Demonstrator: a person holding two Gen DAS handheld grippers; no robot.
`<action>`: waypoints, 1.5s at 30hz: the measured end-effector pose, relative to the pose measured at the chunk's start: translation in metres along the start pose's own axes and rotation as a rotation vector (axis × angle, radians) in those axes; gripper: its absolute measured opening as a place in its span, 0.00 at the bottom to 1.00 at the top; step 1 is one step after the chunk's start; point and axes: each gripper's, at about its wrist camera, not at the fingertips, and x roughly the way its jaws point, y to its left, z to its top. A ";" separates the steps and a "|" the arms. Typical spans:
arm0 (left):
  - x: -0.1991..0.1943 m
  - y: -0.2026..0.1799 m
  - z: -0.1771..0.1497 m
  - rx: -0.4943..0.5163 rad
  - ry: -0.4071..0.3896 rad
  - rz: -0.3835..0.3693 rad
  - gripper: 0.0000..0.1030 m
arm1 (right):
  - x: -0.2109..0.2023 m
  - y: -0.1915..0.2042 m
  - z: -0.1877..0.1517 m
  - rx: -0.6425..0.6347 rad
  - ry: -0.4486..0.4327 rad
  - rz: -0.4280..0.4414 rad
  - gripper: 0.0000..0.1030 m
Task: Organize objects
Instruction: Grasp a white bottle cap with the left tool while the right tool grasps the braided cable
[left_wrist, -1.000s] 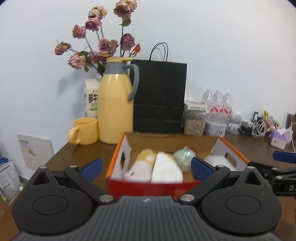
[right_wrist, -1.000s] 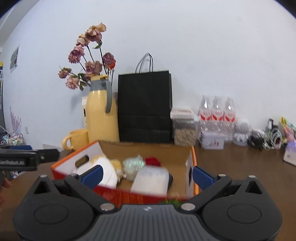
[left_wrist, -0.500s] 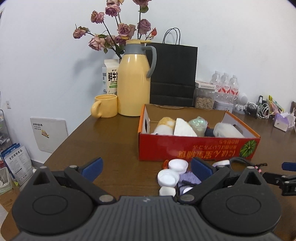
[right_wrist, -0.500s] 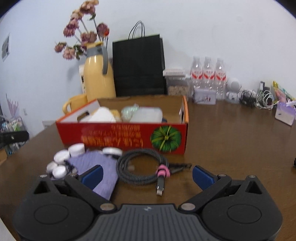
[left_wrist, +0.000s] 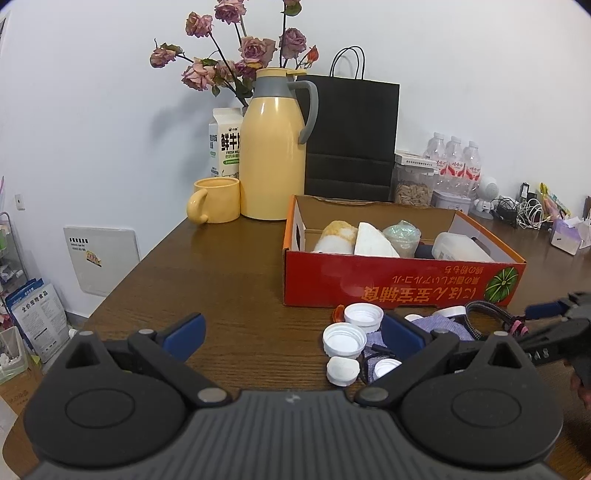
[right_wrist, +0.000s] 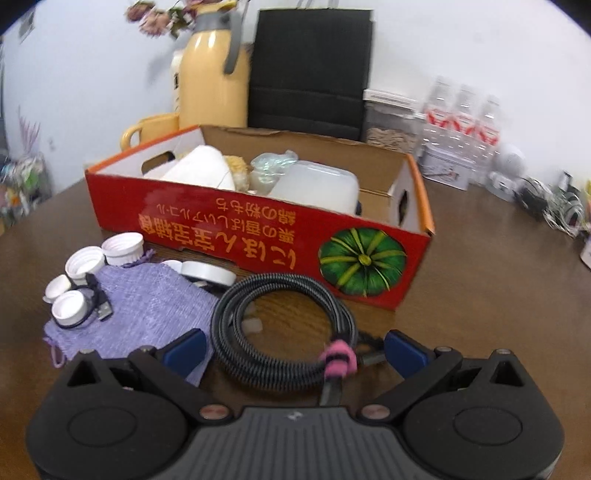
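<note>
My right gripper (right_wrist: 293, 347) hangs with jaws spread wide over the coiled braided cable (right_wrist: 284, 328), just in front of the red cardboard box (right_wrist: 258, 236), while my left gripper (left_wrist: 291, 332), equally wide apart, hovers beside the white bottle caps (left_wrist: 347, 339) before that box.

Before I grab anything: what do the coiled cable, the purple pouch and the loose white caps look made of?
Coiled cable: black-and-grey braided sleeve, seemingly fabric, with a pink strap. Purple pouch: soft woven or knitted cloth, matte, visible weave. White caps: probably smooth moulded plastic with ribbed sides. Both grippers, right and left, are open.
</note>
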 end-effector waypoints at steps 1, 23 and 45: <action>0.000 0.001 -0.001 -0.001 0.002 0.003 1.00 | 0.004 -0.001 0.003 -0.010 0.006 0.011 1.00; 0.006 0.007 -0.009 -0.020 0.027 0.014 1.00 | 0.010 -0.012 -0.009 -0.018 -0.054 0.131 0.88; 0.043 -0.032 -0.031 0.060 0.099 -0.078 0.98 | -0.044 -0.005 -0.032 0.085 -0.273 -0.022 0.88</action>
